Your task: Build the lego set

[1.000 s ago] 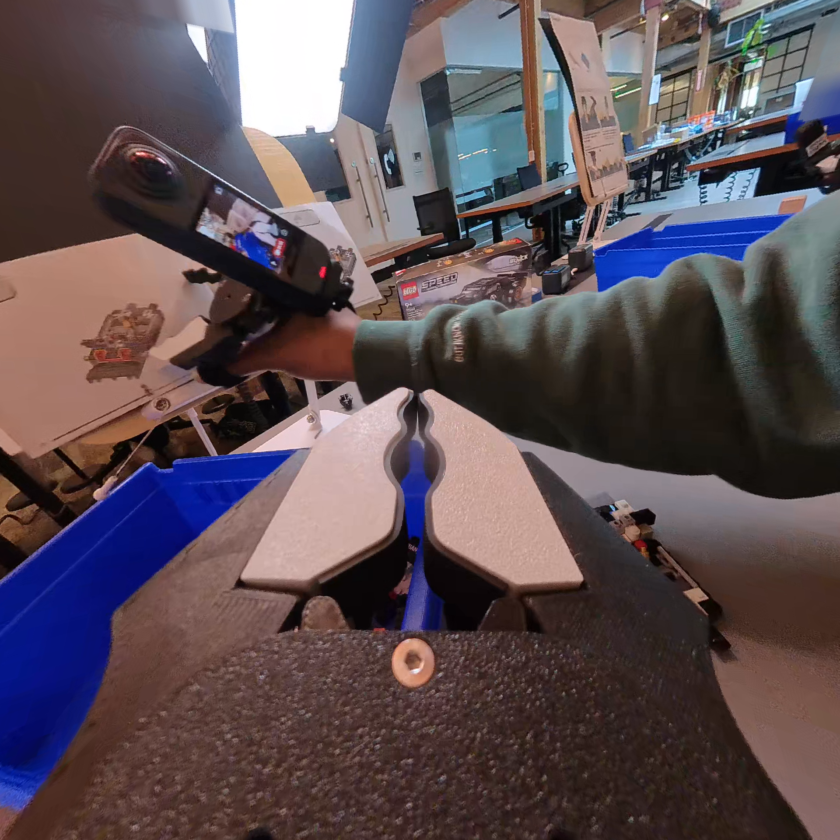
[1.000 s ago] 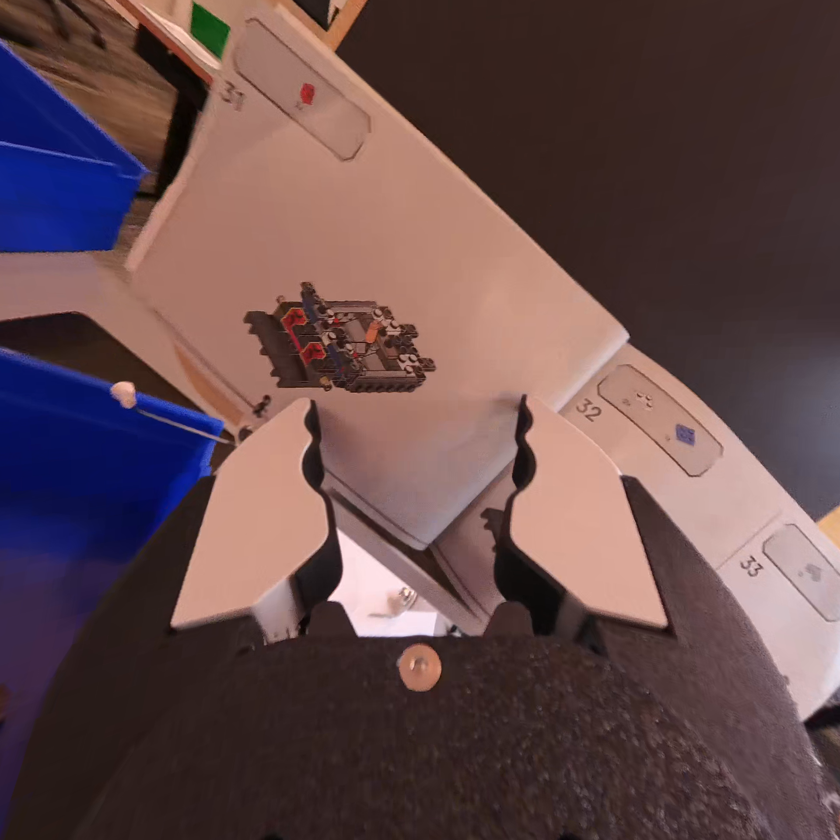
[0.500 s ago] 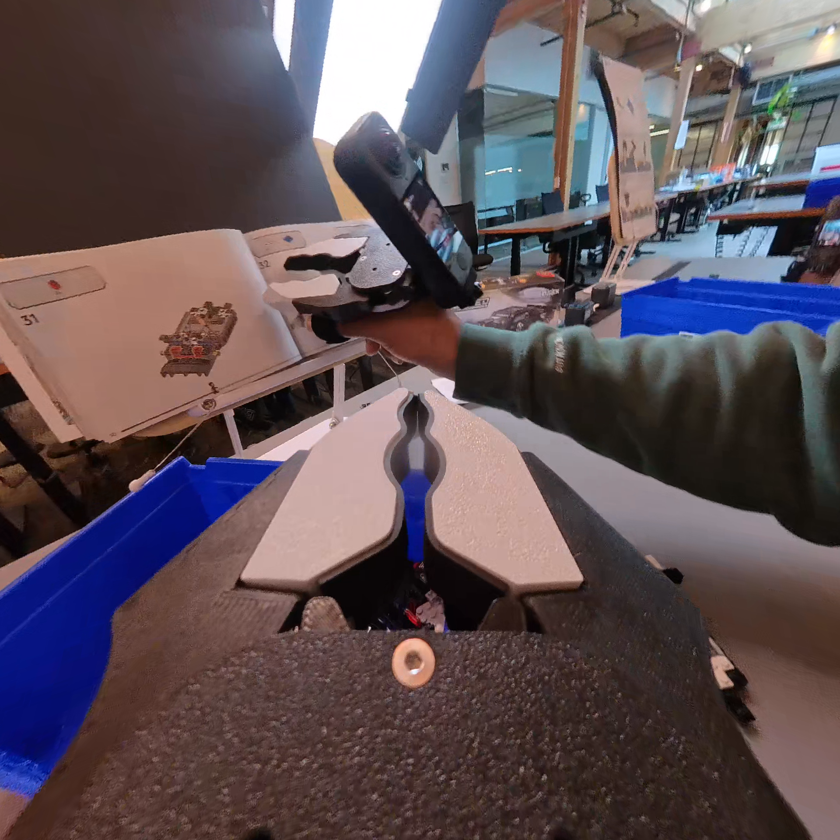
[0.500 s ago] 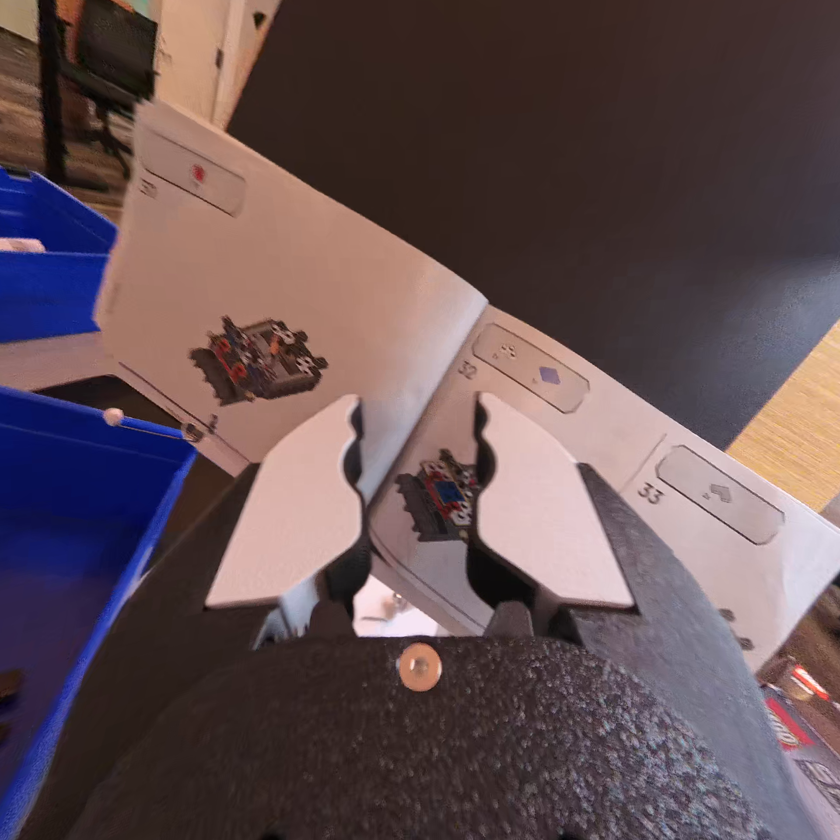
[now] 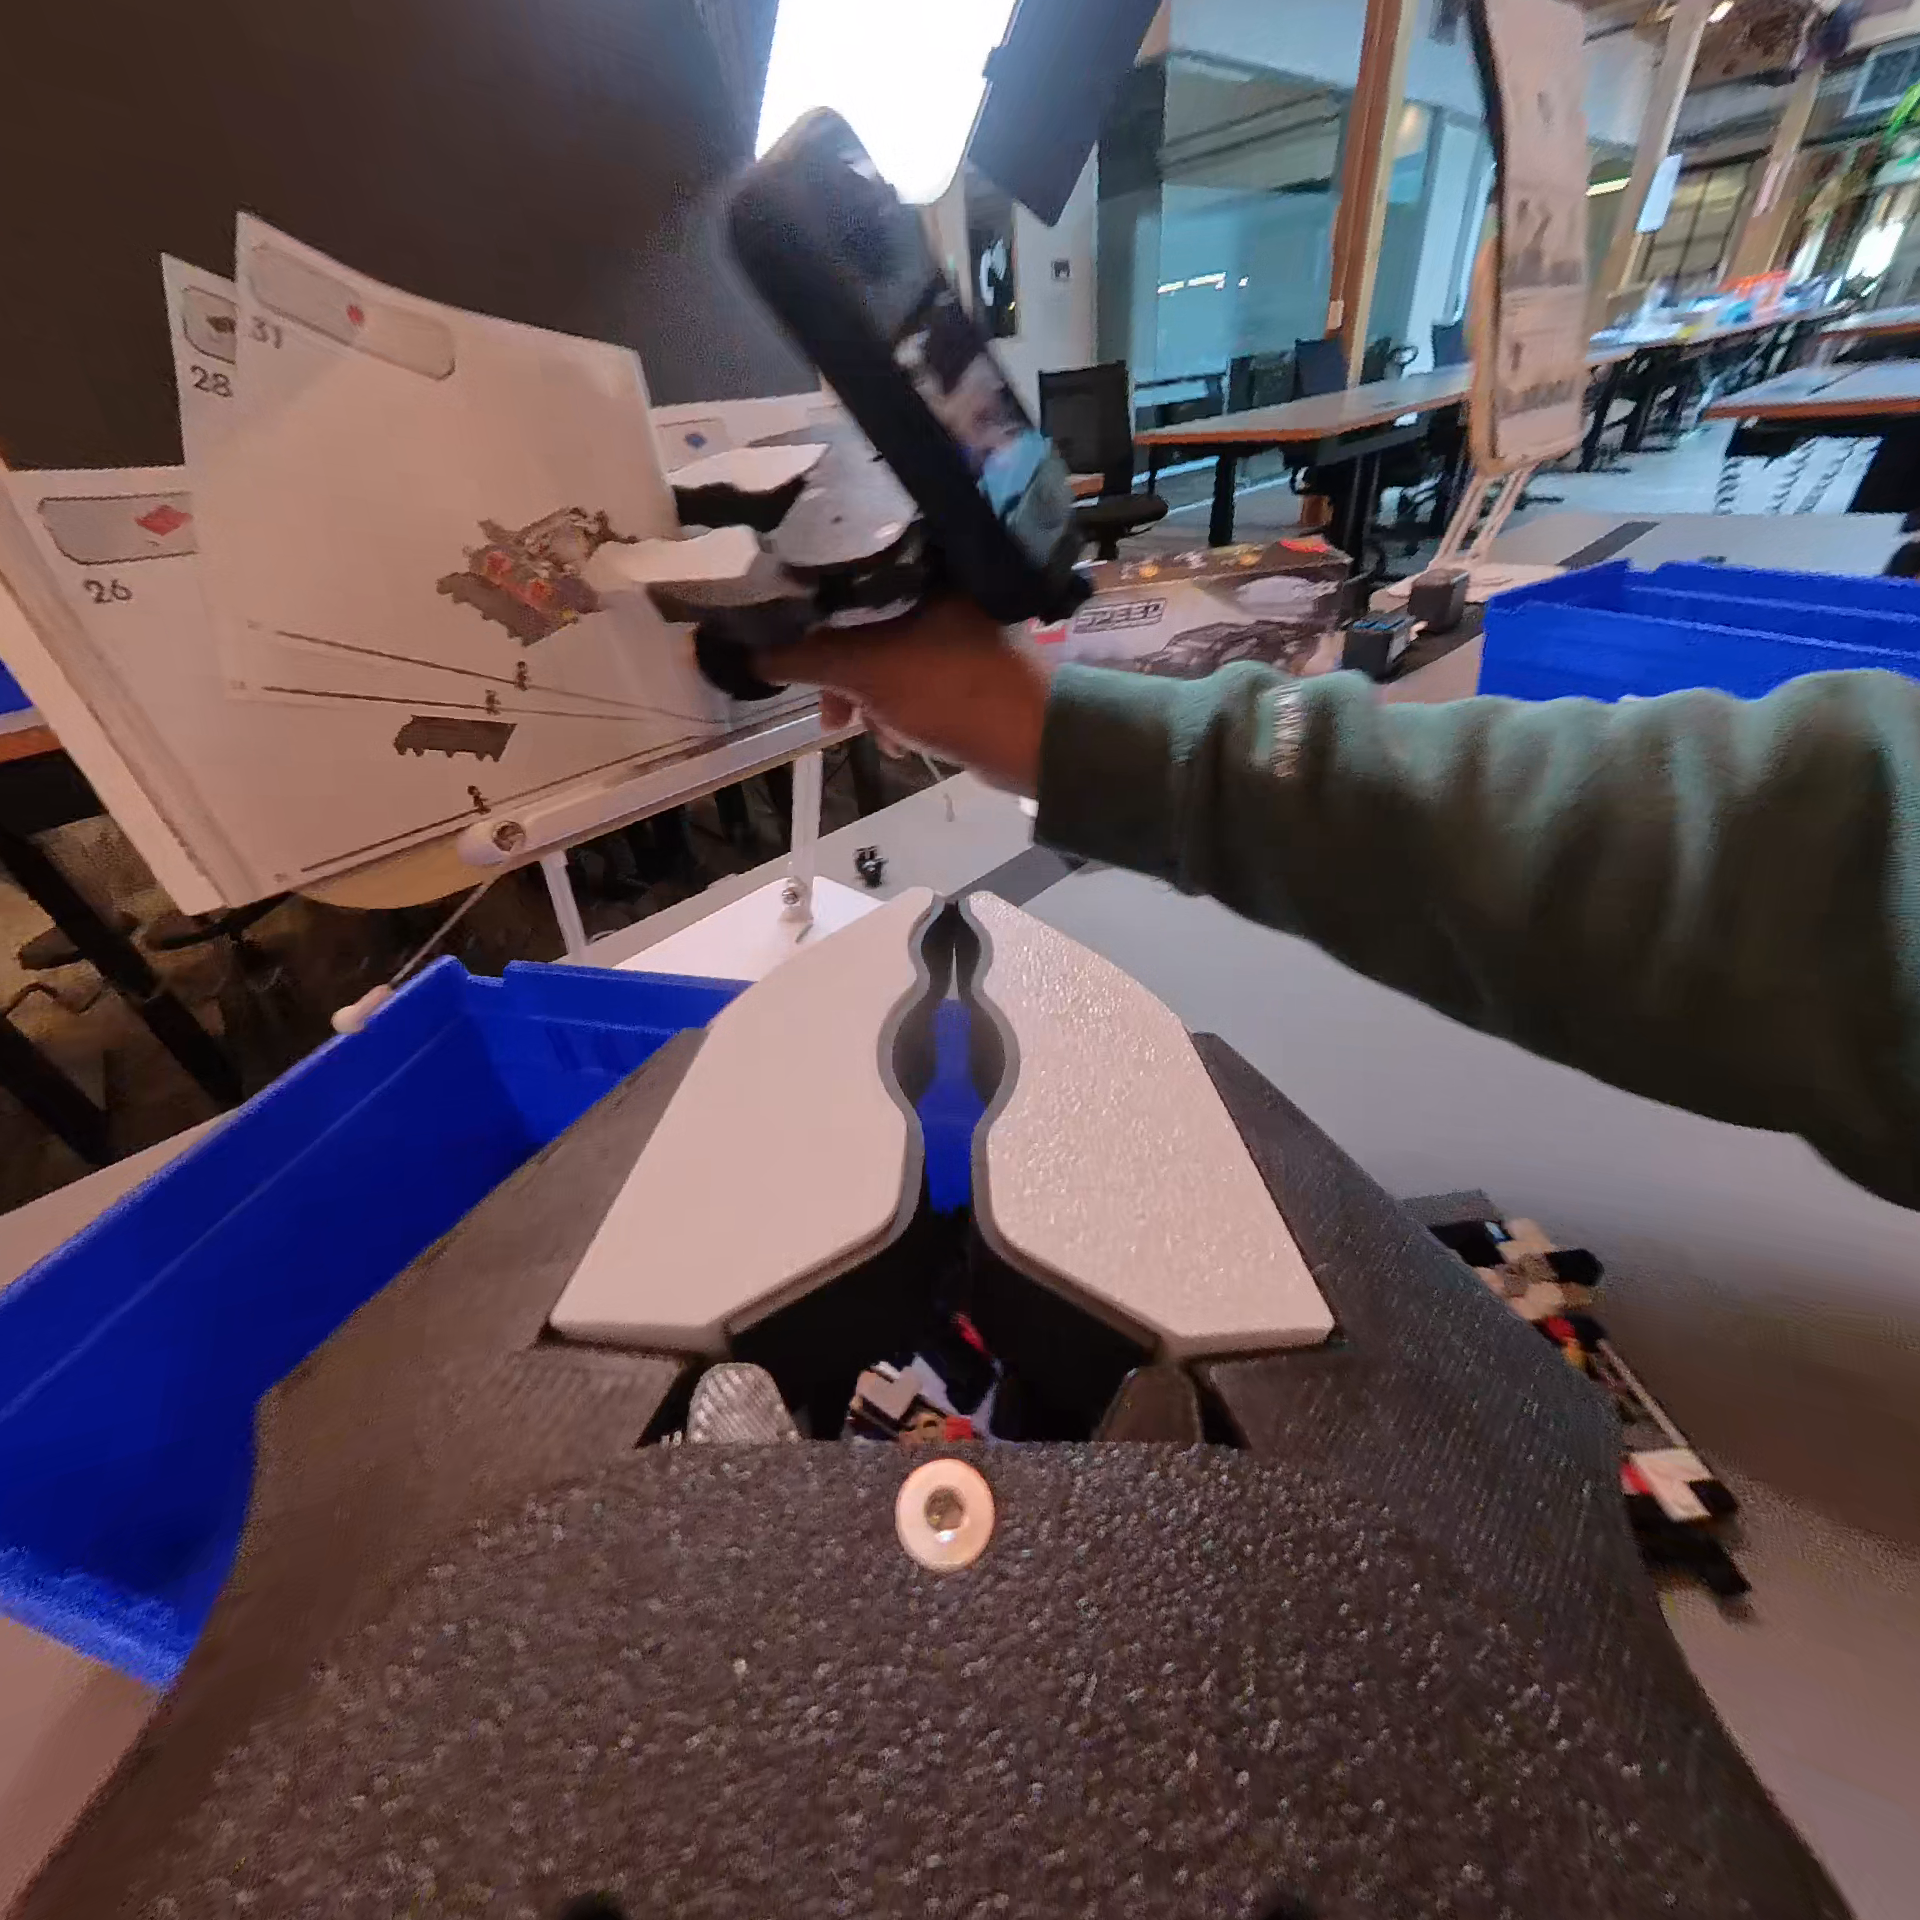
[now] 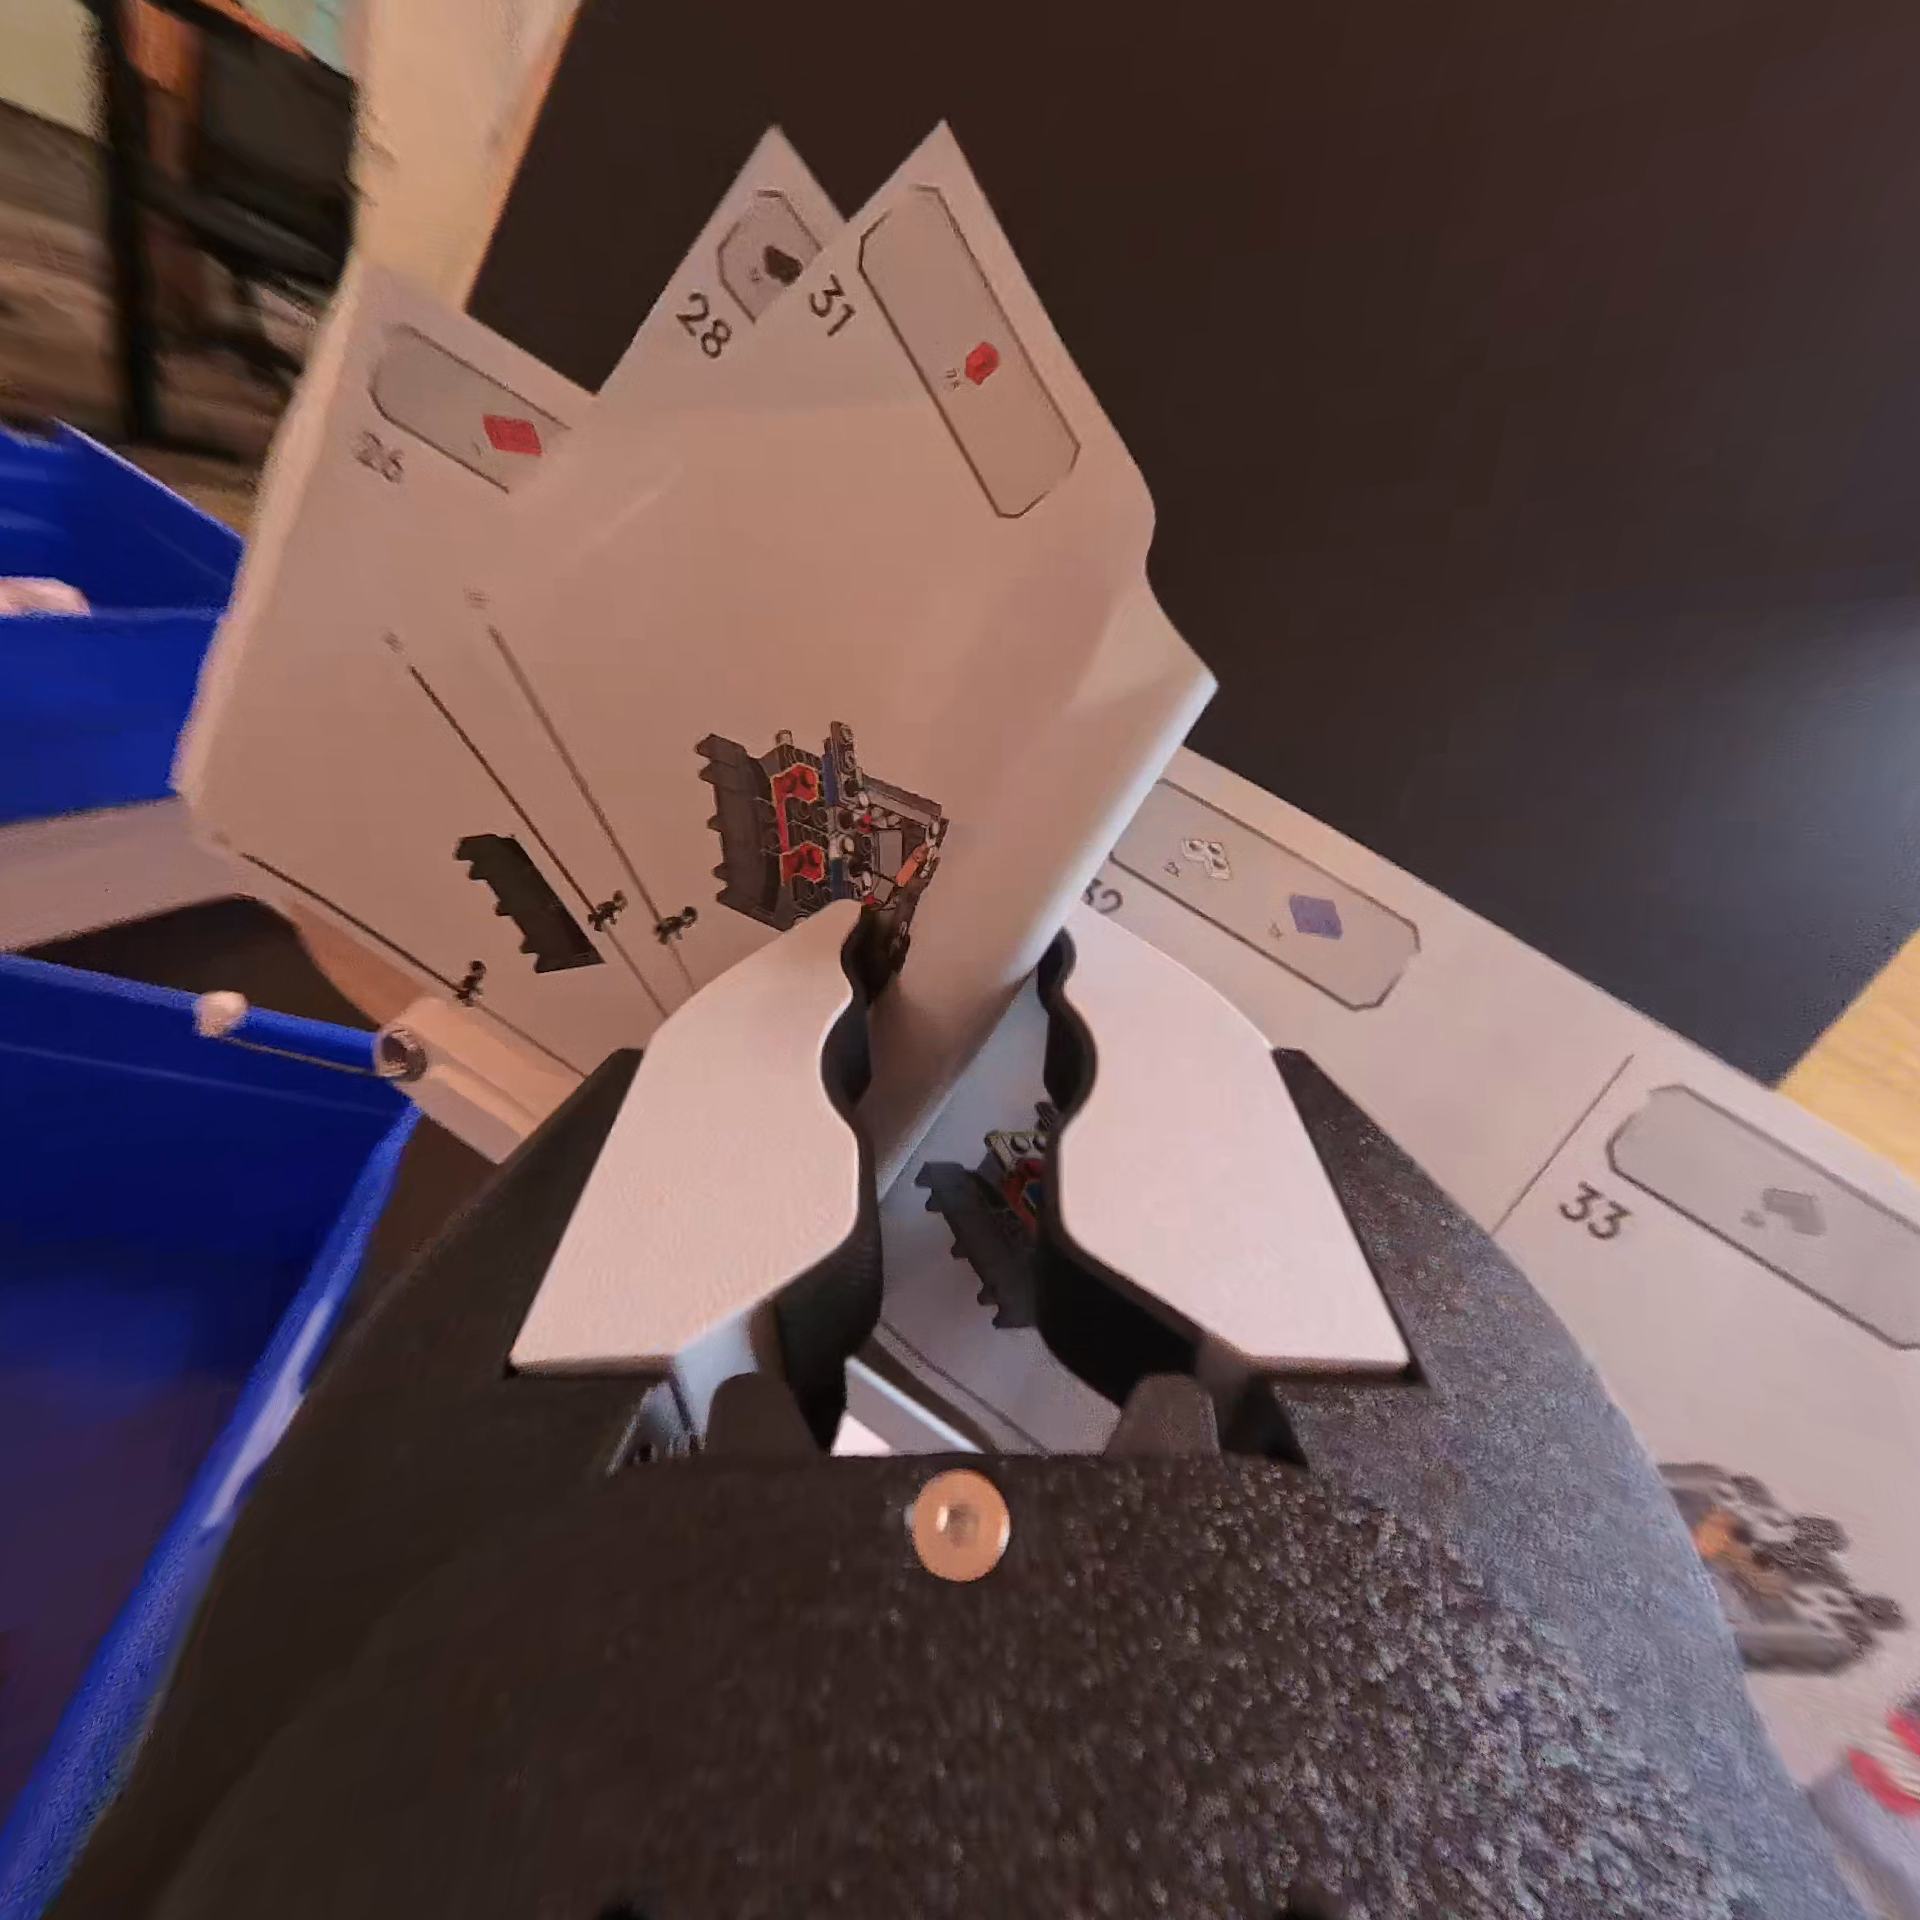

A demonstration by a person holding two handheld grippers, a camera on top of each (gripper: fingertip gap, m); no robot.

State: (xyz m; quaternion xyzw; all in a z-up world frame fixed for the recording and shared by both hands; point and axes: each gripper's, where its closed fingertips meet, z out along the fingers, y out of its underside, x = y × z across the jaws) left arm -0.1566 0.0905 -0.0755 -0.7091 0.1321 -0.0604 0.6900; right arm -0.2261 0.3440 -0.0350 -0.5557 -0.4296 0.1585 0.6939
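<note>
**Left gripper** [image 5: 951,935]: fingers closed tip to tip, with nothing visible between them. It hangs over the near corner of a blue bin [image 5: 312,1195]. Small bricks show in the gap under the fingers.

**Right gripper** [image 6: 945,935]: held in a hand [image 5: 914,686] with a green sleeve [image 5: 1455,883], and raised to the booklet. The fingers are part open. One lifted page [image 6: 831,623] stands between them and lies against the left finger [image 6: 727,1143]. A clear gap shows on the right finger's side, so the page is not clamped.

**Booklet** [image 6: 1455,1039]: a building-instruction booklet, open and propped on a white stand [image 5: 665,779] behind the bin. The lifted page curls upright off the spread. Two more pages fan out behind it on the left. The right-hand pages lie flat.

**Stand**: tilted tray with thin cords across its lower edge, on a white foot on the surface [image 5: 1351,1039].

**Loose bricks** [image 5: 1558,1309]: a small black, white and red cluster on the surface, just right of the left gripper.

**Boxed set** [image 5: 1195,613]: dark carton lying flat, well behind the hand.

**Second bin** [image 5: 1683,634]: blue, at the far right.
</note>
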